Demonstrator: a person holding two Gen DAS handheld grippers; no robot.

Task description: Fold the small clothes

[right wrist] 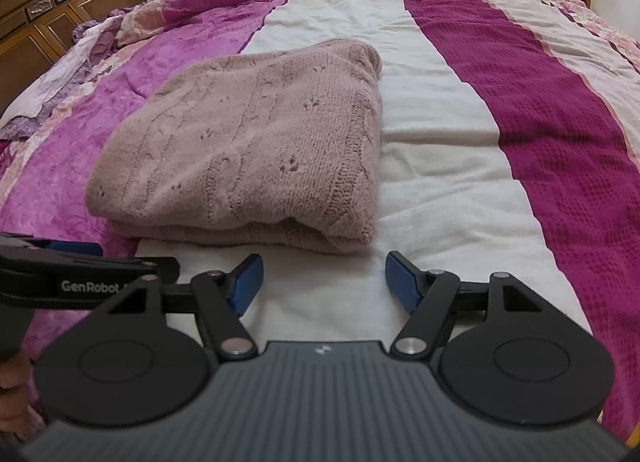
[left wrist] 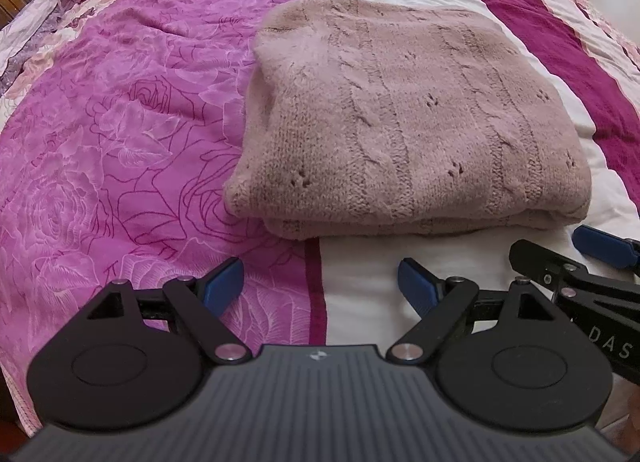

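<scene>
Both of my tools sit low in the frame, left tool (left wrist: 320, 286) and right tool (right wrist: 324, 282) spread wide, holding nothing. Mid-frame, the dusty-pink cable-knit sweater (left wrist: 404, 121) lies folded square on the pink-and-white striped bedspread (left wrist: 120, 121); folding looks finished.

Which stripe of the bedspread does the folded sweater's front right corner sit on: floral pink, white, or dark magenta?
The white stripe. The pink knit sweater has that corner on it; its left part overlaps the floral pink stripe, and the dark magenta stripe lies clear to the right.
</scene>
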